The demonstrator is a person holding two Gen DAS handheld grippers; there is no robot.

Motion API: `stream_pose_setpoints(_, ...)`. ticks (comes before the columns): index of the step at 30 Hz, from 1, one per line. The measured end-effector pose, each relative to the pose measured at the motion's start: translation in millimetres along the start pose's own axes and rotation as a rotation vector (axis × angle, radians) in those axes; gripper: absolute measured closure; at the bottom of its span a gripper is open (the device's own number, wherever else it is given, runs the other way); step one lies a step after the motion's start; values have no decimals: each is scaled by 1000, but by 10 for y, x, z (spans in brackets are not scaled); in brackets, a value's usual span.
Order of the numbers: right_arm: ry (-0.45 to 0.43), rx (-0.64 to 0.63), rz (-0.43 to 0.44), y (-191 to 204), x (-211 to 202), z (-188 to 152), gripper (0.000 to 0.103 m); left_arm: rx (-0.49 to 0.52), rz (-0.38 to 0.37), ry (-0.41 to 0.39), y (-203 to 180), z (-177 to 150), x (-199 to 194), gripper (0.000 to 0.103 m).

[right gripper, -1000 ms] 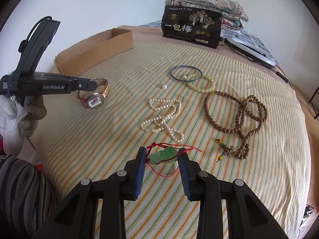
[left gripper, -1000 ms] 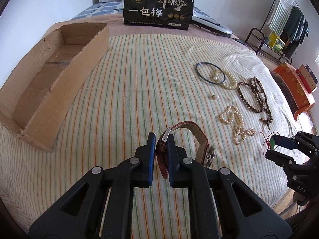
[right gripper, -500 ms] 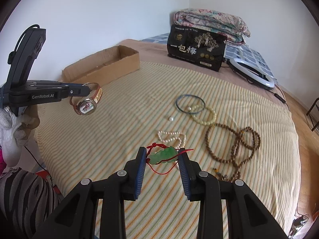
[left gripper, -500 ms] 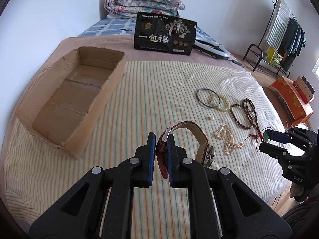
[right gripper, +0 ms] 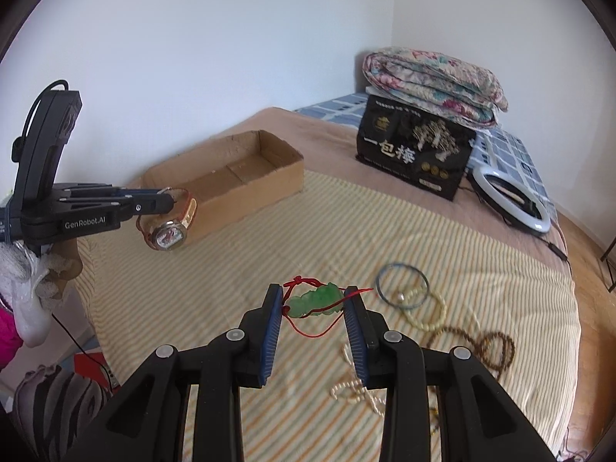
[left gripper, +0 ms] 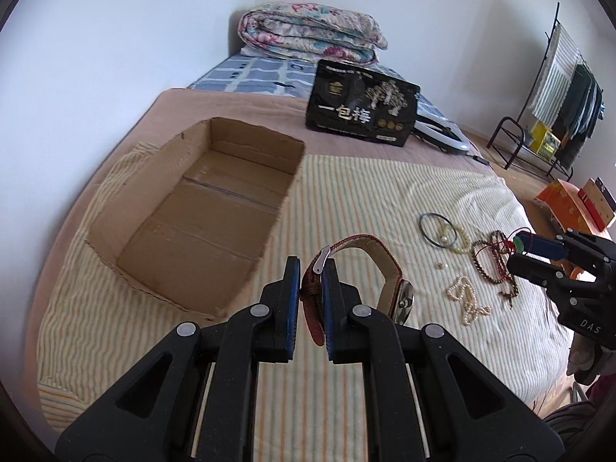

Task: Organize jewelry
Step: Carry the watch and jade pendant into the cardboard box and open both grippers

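The left gripper (left gripper: 311, 275) is clamped tight on the red strap of a wristwatch (left gripper: 389, 269), which hangs in the air clear of the striped blanket (left gripper: 346, 192); its dial dangles just this side of the cardboard box (left gripper: 215, 208). The box sits open on the blanket near the wall, and nothing shows inside it.

The right gripper (right gripper: 313, 300) grips a green pendant (right gripper: 315, 299) on a red cord (right gripper: 313, 333) between its blue pads (right gripper: 271, 323); the cord loops loose below. It too is held above the blanket, well away from the box.

On the blanket, far from the box on the pendant's side, lie a dark bangle (right gripper: 402, 284), a pale bead bracelet (right gripper: 427, 313), a brown bead necklace (right gripper: 477, 346), a pearl strand (left gripper: 467, 300) and a single loose pearl (left gripper: 441, 265). Beyond the box's far end stands a black bag with white lettering (left gripper: 362, 109), with a folded quilt (left gripper: 312, 36) behind it.
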State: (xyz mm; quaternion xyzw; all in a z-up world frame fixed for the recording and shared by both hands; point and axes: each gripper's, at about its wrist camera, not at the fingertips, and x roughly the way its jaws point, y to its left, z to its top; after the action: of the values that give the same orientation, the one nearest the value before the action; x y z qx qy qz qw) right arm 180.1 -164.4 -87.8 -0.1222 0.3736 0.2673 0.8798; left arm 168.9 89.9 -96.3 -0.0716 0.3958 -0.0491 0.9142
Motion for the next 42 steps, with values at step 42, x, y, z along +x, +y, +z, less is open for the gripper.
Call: stream_pose_setpoints(42,19,-37,158,832,1930,1383,68,-144,131,37,1336,220,459,88)
